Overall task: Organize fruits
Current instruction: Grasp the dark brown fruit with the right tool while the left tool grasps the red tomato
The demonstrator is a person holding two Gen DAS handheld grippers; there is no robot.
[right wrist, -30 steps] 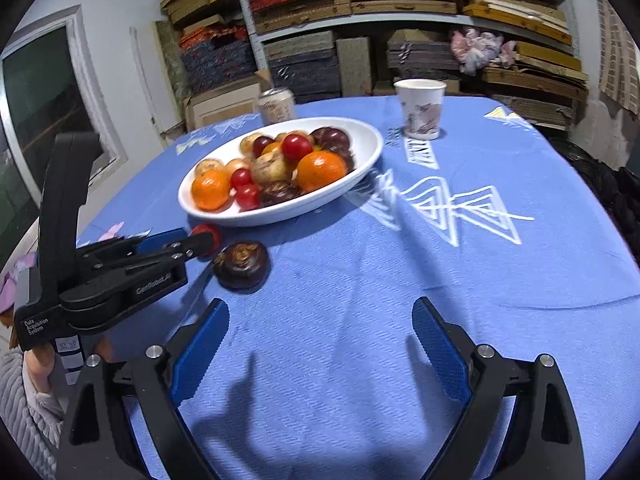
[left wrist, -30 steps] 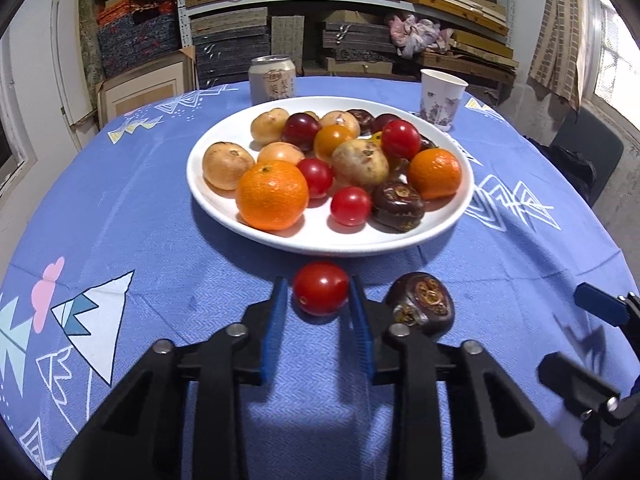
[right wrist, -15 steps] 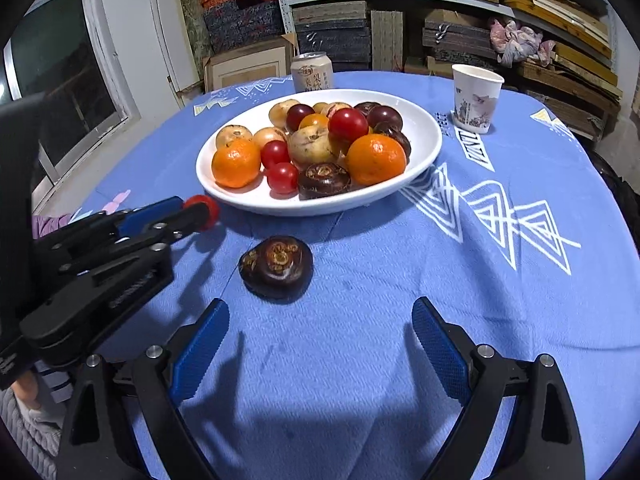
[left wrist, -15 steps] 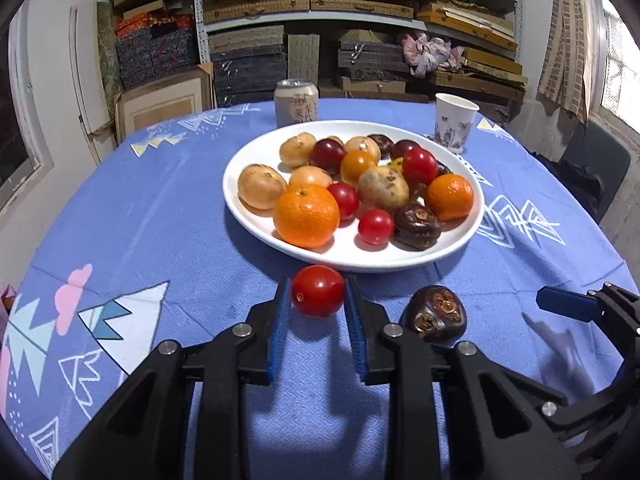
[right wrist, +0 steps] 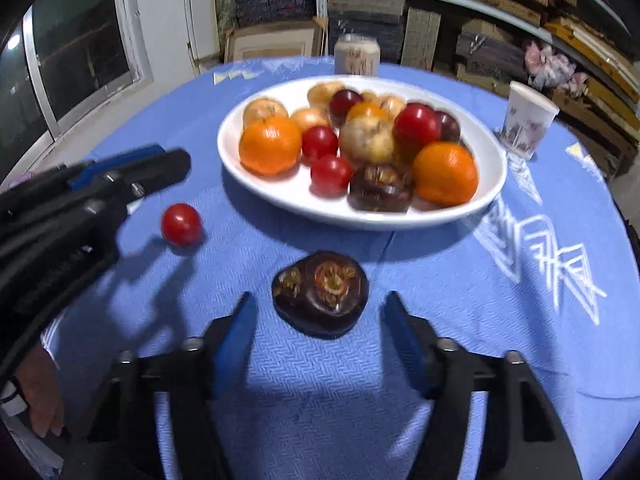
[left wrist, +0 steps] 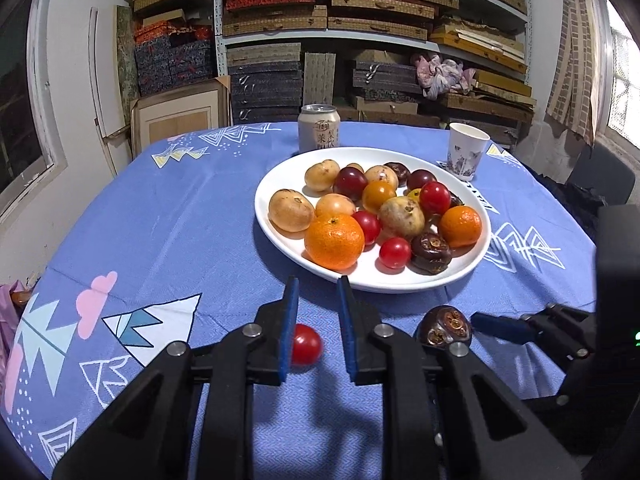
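A white plate [left wrist: 472, 264] holds several fruits: oranges, red tomatoes, dark plums, pale round fruits. A loose red tomato [left wrist: 306, 343] lies on the blue cloth below my left gripper [left wrist: 318, 300], which is open and raised above it. It shows in the right wrist view [right wrist: 181, 224] too. A dark brown fruit [right wrist: 320, 294] lies on the cloth in front of the plate [right wrist: 400, 220], between the tips of my open right gripper [right wrist: 320, 320]. It also shows in the left wrist view [left wrist: 444, 326].
A drink can [left wrist: 319, 127] and a paper cup [left wrist: 466, 156] stand behind the plate. The round table's blue cloth [left wrist: 160, 220] ends near shelves of boxes at the back. A dark chair [left wrist: 600, 178] is at right.
My left gripper let go of the red tomato, which now lies on the cloth, and rose. My right gripper moved in around the dark brown fruit and narrowed.
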